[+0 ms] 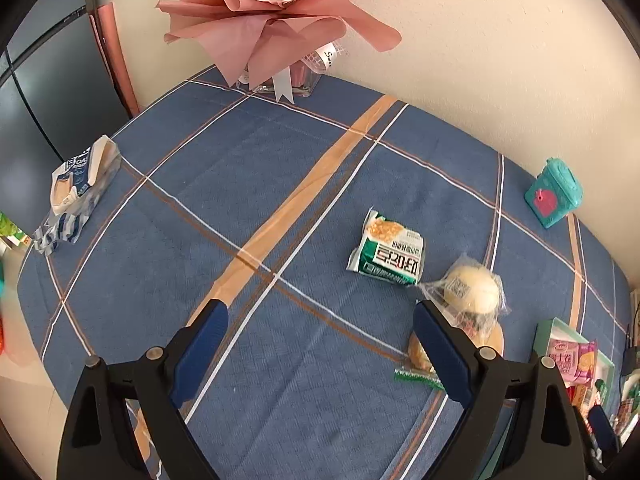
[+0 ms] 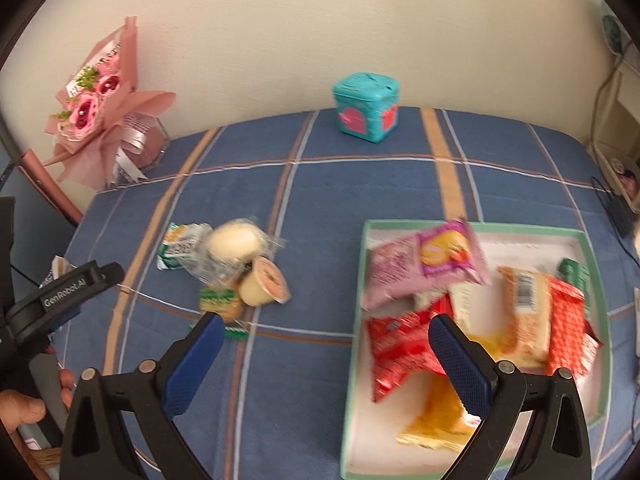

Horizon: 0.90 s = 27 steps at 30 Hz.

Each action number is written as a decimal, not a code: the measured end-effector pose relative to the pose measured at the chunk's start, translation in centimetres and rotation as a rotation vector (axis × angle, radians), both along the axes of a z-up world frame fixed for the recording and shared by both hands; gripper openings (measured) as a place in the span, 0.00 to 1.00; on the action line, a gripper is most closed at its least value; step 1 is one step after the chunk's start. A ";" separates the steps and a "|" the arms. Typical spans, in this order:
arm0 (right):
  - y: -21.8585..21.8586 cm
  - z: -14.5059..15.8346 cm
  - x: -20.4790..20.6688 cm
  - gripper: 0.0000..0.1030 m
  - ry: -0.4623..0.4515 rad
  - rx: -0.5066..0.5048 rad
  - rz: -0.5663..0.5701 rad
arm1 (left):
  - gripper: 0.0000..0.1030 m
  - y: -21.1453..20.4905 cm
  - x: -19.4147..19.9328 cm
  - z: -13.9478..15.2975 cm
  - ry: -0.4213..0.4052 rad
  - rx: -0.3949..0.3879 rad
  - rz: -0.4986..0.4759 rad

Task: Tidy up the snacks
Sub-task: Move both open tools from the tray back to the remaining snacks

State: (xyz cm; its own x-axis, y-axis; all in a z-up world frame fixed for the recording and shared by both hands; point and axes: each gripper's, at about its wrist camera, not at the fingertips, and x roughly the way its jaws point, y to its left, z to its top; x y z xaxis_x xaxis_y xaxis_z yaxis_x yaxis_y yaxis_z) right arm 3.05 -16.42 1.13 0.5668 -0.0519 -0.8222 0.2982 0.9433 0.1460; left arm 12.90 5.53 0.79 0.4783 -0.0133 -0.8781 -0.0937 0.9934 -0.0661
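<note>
A green-rimmed tray on the blue plaid cloth holds several snack packets, among them a purple packet and a red packet. Left of it lie loose snacks: a green packet, a wrapped bun, a pudding cup and a small cracker packet. My left gripper is open and empty above the cloth, left of the bun. My right gripper is open and empty over the tray's left edge. A blue-white packet lies at the far left edge.
A pink bouquet in a clear vase stands at the back by the wall. A teal box stands at the back. The tray's corner shows in the left wrist view. The left gripper body is at the left.
</note>
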 end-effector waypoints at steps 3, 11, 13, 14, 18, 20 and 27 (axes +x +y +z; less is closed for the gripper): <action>0.7 -0.3 1.2 1.00 -0.012 0.037 0.029 | 0.91 0.1 0.8 0.3 -0.007 -0.028 -0.008; 2.4 -0.9 5.1 1.00 -0.025 0.053 0.076 | 0.91 0.6 3.0 0.1 -0.030 -0.082 -0.025; 2.5 -1.3 6.0 1.00 -0.025 0.065 0.081 | 0.91 0.8 3.7 -0.2 -0.030 -0.101 -0.027; 2.7 -1.6 6.4 1.00 -0.025 0.067 0.085 | 0.91 0.8 4.0 -0.4 -0.030 -0.106 -0.027; 2.9 -2.7 7.7 1.00 -0.019 0.068 0.097 | 0.91 0.4 5.2 -1.2 -0.033 -0.117 -0.048; 2.9 -3.4 8.2 1.00 -0.017 0.082 0.106 | 0.91 0.1 5.6 -1.5 -0.030 -0.118 -0.046; 3.1 -5.8 10.2 1.00 -0.007 0.125 0.104 | 0.91 -1.2 6.9 -3.1 -0.033 -0.122 -0.065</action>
State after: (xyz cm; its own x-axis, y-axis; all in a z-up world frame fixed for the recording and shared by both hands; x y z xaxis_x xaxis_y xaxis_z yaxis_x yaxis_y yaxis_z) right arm 13.30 -13.31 -4.68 0.5699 0.1097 -0.8144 0.1983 0.9434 0.2659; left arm 19.78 4.35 -2.34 0.5019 -0.1507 -0.8517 -0.0248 0.9818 -0.1883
